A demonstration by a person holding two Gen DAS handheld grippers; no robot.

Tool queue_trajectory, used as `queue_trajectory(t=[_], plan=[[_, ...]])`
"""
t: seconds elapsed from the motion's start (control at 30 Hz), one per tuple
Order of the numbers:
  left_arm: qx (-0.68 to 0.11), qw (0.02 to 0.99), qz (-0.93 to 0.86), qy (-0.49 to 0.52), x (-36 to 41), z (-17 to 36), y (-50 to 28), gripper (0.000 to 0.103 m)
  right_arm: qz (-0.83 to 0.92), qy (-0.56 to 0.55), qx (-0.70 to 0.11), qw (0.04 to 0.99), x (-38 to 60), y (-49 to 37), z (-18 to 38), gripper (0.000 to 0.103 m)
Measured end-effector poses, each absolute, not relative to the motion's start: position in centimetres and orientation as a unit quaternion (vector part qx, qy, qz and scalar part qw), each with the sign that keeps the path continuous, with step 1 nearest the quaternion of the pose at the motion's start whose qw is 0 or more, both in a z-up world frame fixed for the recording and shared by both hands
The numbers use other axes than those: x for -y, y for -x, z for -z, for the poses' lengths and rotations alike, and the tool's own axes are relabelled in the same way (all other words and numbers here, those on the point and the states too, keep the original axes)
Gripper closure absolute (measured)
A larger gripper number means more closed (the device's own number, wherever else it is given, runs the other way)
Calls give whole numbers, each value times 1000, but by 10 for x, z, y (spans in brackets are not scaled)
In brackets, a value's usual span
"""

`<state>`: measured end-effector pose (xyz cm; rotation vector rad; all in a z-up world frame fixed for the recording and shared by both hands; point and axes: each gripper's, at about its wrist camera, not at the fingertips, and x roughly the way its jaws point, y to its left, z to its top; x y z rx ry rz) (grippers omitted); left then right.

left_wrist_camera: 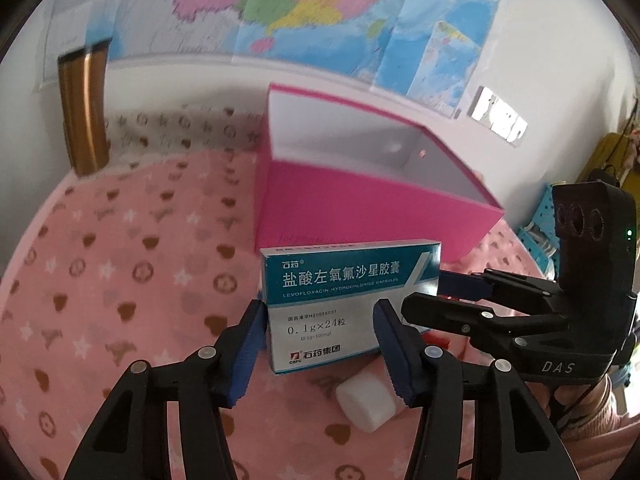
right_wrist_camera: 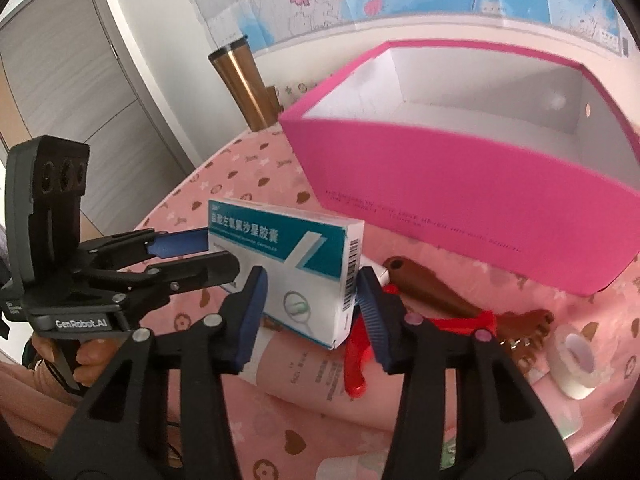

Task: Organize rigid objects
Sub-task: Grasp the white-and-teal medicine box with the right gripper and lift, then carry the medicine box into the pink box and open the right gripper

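Left wrist view: the left gripper (left_wrist_camera: 320,320) has its jaws partly closed, pads pressed on the two sides of a teal-and-white medicine box (left_wrist_camera: 340,300) that stands tilted above the pink patterned cloth (left_wrist_camera: 120,280). Below the box a white bottle cap (left_wrist_camera: 366,404) lies on the cloth. The right gripper (right_wrist_camera: 312,292) comes in from the side and clamps the same medicine box at its other end, jaws likewise partly closed, so both grippers hold it together. Just past the box, in the right wrist view, lie a red plastic tool (right_wrist_camera: 356,364), a brown wooden piece (right_wrist_camera: 432,288) and a roll of clear tape (right_wrist_camera: 576,360). Behind them stands an open pink storage box (right_wrist_camera: 460,200) with a white interior. Farther back are a bronze cylinder (left_wrist_camera: 82,108) and a wall map (left_wrist_camera: 280,0).
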<state>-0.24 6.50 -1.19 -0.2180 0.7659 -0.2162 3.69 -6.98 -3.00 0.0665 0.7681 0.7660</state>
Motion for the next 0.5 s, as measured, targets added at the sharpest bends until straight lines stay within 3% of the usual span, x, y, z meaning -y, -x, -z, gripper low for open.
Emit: queue_trajectory(t=[0.5], plan=[[-322,937,122,56,-48,-55,-53,48,-347,-53,-312,883,97,-70,-27,53]])
